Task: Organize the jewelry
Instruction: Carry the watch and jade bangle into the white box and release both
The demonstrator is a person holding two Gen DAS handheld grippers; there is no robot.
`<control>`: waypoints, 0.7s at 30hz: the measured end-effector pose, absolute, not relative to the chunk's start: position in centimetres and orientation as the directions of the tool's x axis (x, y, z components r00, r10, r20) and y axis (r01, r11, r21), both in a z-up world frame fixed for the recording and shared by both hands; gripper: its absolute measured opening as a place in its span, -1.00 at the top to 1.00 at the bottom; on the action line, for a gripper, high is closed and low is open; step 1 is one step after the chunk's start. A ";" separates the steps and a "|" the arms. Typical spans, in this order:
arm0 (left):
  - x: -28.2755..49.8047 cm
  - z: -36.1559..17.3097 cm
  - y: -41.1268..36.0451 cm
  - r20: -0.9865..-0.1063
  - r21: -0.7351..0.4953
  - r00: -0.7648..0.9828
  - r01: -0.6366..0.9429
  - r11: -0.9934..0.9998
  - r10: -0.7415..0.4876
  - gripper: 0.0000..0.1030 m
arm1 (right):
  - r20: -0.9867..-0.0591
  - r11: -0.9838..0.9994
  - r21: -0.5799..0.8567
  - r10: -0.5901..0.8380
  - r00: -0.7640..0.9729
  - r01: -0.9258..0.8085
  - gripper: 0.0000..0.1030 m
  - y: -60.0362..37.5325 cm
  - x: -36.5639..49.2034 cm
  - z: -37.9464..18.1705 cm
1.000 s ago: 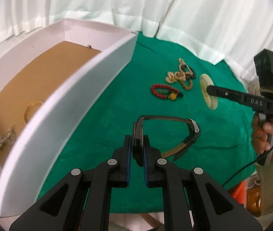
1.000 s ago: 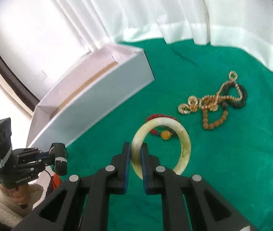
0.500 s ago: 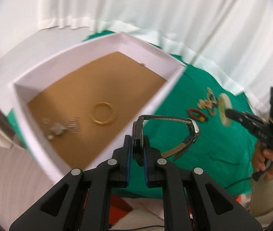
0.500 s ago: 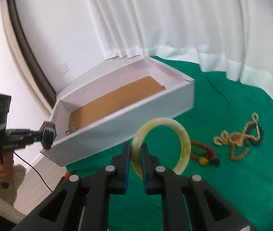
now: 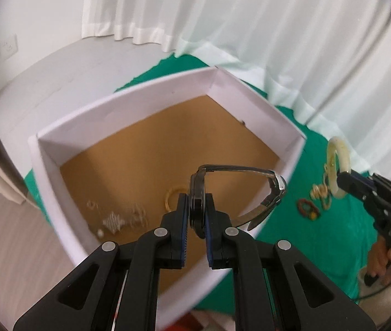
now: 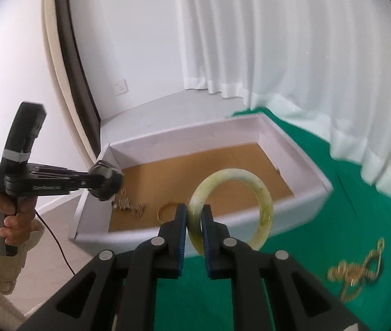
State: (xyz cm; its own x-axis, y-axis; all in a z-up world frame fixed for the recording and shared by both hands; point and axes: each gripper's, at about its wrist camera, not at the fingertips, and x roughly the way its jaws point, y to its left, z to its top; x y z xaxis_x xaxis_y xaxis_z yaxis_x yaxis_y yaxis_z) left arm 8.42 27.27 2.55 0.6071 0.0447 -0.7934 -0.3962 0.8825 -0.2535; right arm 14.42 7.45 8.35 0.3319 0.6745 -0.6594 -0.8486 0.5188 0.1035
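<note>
Left wrist view: the left hand-held gripper (image 5: 197, 209), clamped on a watch (image 5: 198, 193), hangs over the box (image 5: 129, 102).

Right wrist view: the right hand-held gripper (image 6: 194, 220) clamps a bangle (image 6: 261, 190) short of the box; carrying step, release inside likely next.

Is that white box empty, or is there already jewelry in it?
Not empty. The white box already holds a gold ring-shaped piece and some small silvery pieces on its brown floor; the blur hides what exactly they are.

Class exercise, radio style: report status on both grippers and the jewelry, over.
Left gripper shut on watch, above box. Right gripper shut on jade bangle, near box. Beaded pieces on green cloth. Nothing blocking.
</note>
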 end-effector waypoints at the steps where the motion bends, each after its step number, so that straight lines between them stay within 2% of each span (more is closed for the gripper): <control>1: 9.4 2.2 28.0 -0.797 -0.255 0.601 -0.415 0.873 0.053 0.83 | -0.663 0.513 0.095 0.672 0.330 -0.853 0.79 8.8 15.1 8.3; 5: 12.5 0.4 29.7 -0.821 -0.237 0.566 -0.462 0.854 0.079 0.83 | -0.715 0.503 0.061 0.625 0.314 -0.862 0.79 13.3 18.0 6.6; 12: 16.7 -5.0 32.9 -0.885 -0.196 0.456 -0.553 0.810 0.097 0.84 | -0.846 0.520 0.011 0.460 0.270 -0.854 0.79 19.4 23.1 0.2; 19: 18.4 -8.9 34.4 -0.929 -0.158 0.360 -0.594 0.789 0.085 0.82 | -0.907 0.539 -0.022 0.344 0.244 -0.842 0.75 22.0 24.7 -4.0; 21: 18.7 -9.3 34.3 -0.934 -0.149 0.346 -0.593 0.791 0.084 0.52 | -0.914 0.561 -0.026 0.322 0.247 -0.827 0.68 22.4 25.2 -4.7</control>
